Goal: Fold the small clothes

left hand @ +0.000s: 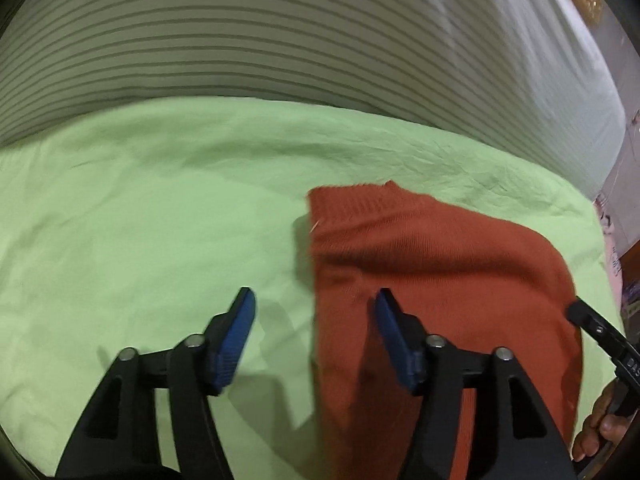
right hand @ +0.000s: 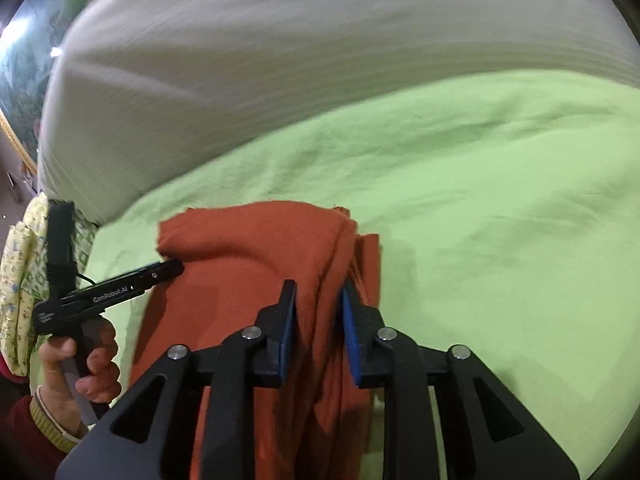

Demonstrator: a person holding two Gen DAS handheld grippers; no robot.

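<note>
A rust-orange knitted garment (left hand: pixel 432 272) lies folded on a light green sheet (left hand: pixel 140 208). My left gripper (left hand: pixel 314 300) is open and empty, its fingers straddling the garment's left edge just above it. In the right wrist view the garment (right hand: pixel 248 248) is bunched into a raised ridge. My right gripper (right hand: pixel 318 292) has its blue pads on either side of that ridge and is shut on it. The left gripper's finger (right hand: pixel 160 272) rests against the garment's left side there. The right gripper's tip (left hand: pixel 580 312) shows at the garment's right edge in the left wrist view.
A striped white pillow or bolster (left hand: pixel 280 32) lies along the far side of the green sheet (right hand: pixel 500 220). A yellow patterned cloth (right hand: pixel 20 280) hangs at the left. A wall and furniture edge (left hand: pixel 624 240) stand at the far right.
</note>
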